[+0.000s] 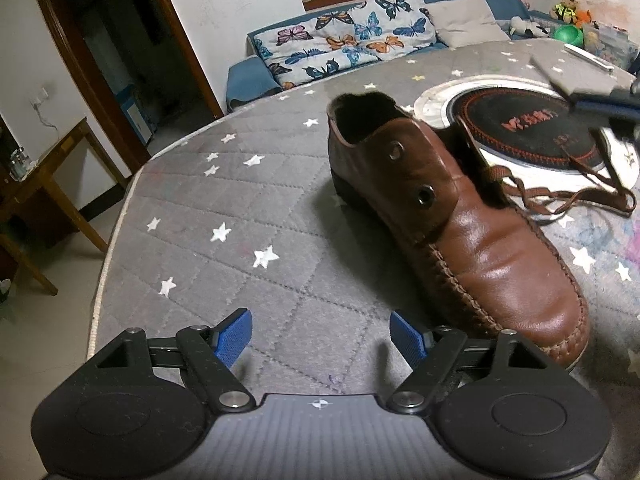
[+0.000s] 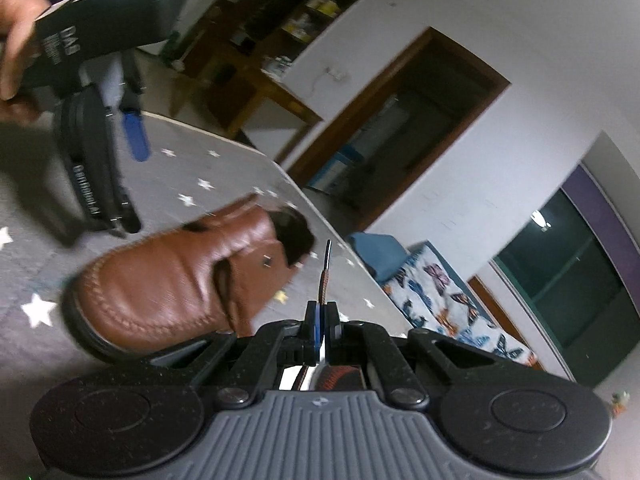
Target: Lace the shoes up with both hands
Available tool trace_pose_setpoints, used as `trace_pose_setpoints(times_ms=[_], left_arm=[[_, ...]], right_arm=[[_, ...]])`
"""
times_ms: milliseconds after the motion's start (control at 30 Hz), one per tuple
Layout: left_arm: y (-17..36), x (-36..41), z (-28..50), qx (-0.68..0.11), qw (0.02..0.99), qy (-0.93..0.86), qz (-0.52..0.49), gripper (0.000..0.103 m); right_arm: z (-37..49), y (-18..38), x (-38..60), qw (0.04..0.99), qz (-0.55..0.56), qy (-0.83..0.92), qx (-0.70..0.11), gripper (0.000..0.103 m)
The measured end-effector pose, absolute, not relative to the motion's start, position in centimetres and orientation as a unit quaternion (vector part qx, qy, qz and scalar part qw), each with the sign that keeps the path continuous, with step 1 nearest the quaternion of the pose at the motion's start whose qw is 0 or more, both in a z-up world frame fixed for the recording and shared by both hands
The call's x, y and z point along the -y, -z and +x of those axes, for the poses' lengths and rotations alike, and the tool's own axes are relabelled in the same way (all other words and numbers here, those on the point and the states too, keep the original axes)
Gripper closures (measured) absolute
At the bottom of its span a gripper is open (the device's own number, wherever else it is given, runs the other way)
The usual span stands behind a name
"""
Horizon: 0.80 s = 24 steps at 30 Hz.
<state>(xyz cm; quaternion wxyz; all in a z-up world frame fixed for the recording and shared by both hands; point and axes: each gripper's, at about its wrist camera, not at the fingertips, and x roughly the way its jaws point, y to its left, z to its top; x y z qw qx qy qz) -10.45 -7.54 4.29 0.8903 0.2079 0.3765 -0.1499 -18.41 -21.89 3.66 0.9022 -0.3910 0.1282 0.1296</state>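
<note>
A butterfly-print cushion (image 1: 348, 36) lies beyond the star-patterned quilt (image 1: 224, 248), near a wooden table (image 1: 48, 184)

White walls (image 1: 240, 4) close the room, with a dark doorway (image 1: 120, 48) framed in brown wood. Beside it stands a wooden side table (image 1: 52, 168), and a socket with a hanging cable (image 1: 40, 100) sits on the wall above. A blue sofa (image 1: 248, 76) carries a butterfly-print cushion (image 1: 348, 32) and a plain pale pillow (image 1: 464, 20); soft toys (image 1: 568, 12) crowd its far end. The floor (image 1: 60, 264) is pale. In the right wrist view a dark window (image 2: 568, 280) reflects a lamp, purple curtain (image 2: 600, 200) beside it, and open shelves (image 2: 280, 20) hold clutter
</note>
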Motion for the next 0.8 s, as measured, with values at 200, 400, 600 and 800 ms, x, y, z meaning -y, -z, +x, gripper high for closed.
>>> trace_pose_setpoints(times_ms=[200,400,600,800], left_arm=[[-6.0,7.1,-10.4,-0.371,0.894,0.166,0.188,0.024],[-7.7,7.9,-10.9,-0.356,0.896,0.193,0.182,0.019],[-9.0,9.3,-11.2,-0.339,0.898,0.220,0.175,0.013],[-9.5,10.3,-10.0,-0.338,0.899,0.236,0.146,0.013]], right_arm=[[-18.3,-3.3,21.0,0.893,-0.404,-0.151,-0.128,0.102],[-18.1,-2.4,20.4,0.885,-0.413,-0.165,-0.134,0.102],[-18.4,-1.7,20.1,0.880,-0.421,-0.174,-0.133,0.102],[-18.4,-1.5,20.2,0.879,-0.426,-0.170,-0.132,0.101]])
